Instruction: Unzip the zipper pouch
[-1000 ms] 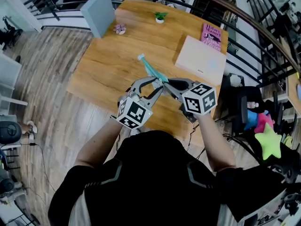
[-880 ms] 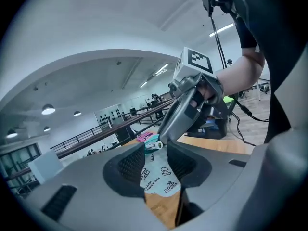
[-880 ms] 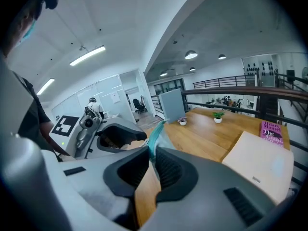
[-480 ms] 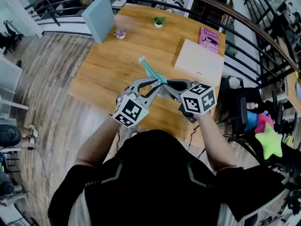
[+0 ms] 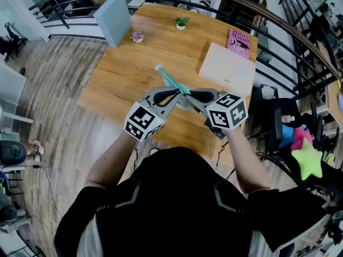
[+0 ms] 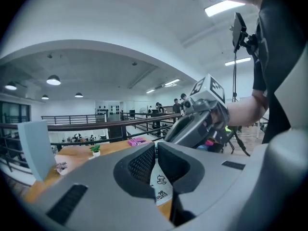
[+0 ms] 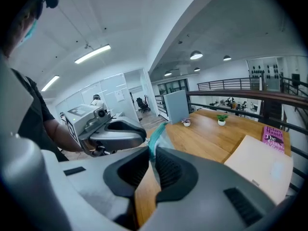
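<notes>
Pouch [image 5: 169,78] was held up over table [image 5: 120,76], right gripper [image 7: 150,160] pinching its teal edge, left gripper [image 6: 155,154] jaws just closing onto its white printed part; zipper not visible, unzipping likely all left; wood table with box [image 5: 228,68], book [image 5: 240,40], plant [image 5: 181,20], railed open office

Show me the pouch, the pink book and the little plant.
Pouch [image 5: 170,80]: head view, its teal middle.
Pink book [image 5: 239,40]: head view, middle of its cover.
Plant [image 5: 181,21]: head view, its green leaves.
</notes>
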{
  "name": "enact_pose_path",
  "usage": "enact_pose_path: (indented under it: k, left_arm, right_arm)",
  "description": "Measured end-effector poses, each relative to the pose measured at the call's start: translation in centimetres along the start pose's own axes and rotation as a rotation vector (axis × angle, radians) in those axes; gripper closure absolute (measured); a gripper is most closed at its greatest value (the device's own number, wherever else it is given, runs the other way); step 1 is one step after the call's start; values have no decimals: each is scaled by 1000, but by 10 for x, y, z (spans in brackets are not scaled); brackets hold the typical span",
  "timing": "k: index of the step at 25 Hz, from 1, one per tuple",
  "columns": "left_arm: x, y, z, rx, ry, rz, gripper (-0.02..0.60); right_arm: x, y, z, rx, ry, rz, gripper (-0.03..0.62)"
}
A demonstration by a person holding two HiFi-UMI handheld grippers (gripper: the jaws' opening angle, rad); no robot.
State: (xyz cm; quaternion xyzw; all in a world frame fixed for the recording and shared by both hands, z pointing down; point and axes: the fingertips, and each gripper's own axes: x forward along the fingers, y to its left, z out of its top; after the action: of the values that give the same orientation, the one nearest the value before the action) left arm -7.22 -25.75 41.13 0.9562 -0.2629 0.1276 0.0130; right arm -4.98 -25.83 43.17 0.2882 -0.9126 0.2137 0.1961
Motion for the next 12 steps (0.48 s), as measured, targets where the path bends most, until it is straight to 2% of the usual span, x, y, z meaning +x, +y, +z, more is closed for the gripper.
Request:
enact_pose_path:
  k: [3,12]
  left_arm:
    - [-2,3,3,-56,-9,-2,546]
    - [-7,6,1,-126,15,-3,549]
  right_arm:
    - [-1,1,2,-12,-2,4,543]
    - [1,8,0,-32,7,19,543]
